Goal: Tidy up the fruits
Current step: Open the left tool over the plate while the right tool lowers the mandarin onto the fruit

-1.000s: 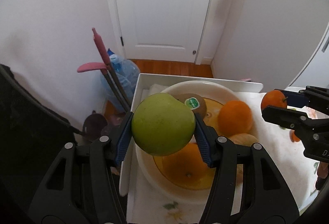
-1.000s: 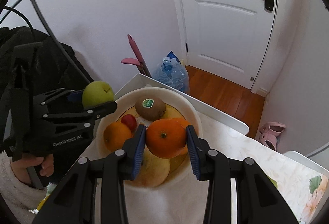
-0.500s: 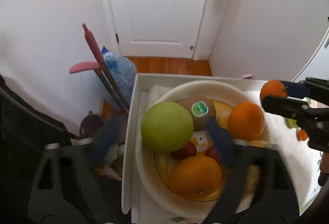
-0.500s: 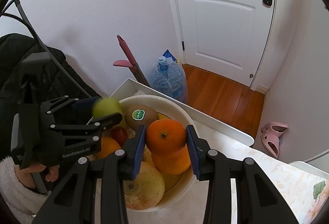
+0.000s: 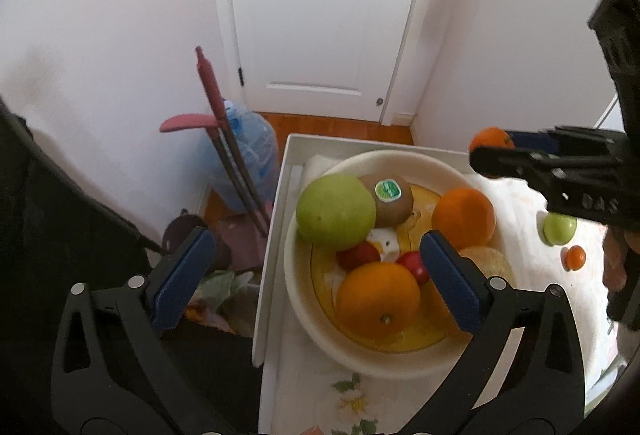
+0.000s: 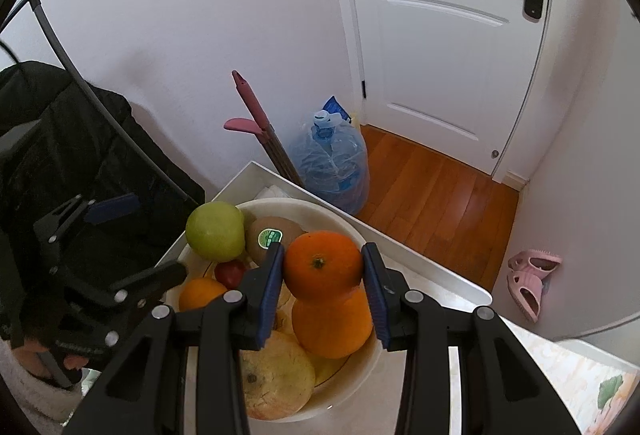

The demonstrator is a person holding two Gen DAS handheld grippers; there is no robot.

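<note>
The cream bowl (image 5: 298,309) holds a big green apple (image 5: 336,211), a stickered kiwi (image 5: 390,199), two oranges (image 5: 380,301), small red fruits (image 5: 356,255) and a yellowish fruit (image 6: 276,375). My left gripper (image 5: 316,255) hangs open just above the bowl's left side, with nothing between its pads; the apple lies free below it. My right gripper (image 6: 322,267) is shut on an orange (image 6: 322,265), held over the bowl (image 6: 288,201) above another orange (image 6: 332,323). The left gripper (image 6: 140,239) shows at the left of the right wrist view.
The bowl sits at the far corner of a white-edged table (image 5: 276,235) with a floral cloth. A small green fruit (image 5: 560,229) and a tiny orange one (image 5: 575,258) lie to the right. A water jug (image 6: 334,163), pink mop handles (image 6: 256,115) and a black jacket (image 6: 80,139) stand beyond the edge.
My left gripper has opened and let the green apple drop into the bowl's left side. The right gripper has carried its orange in over the bowl.
</note>
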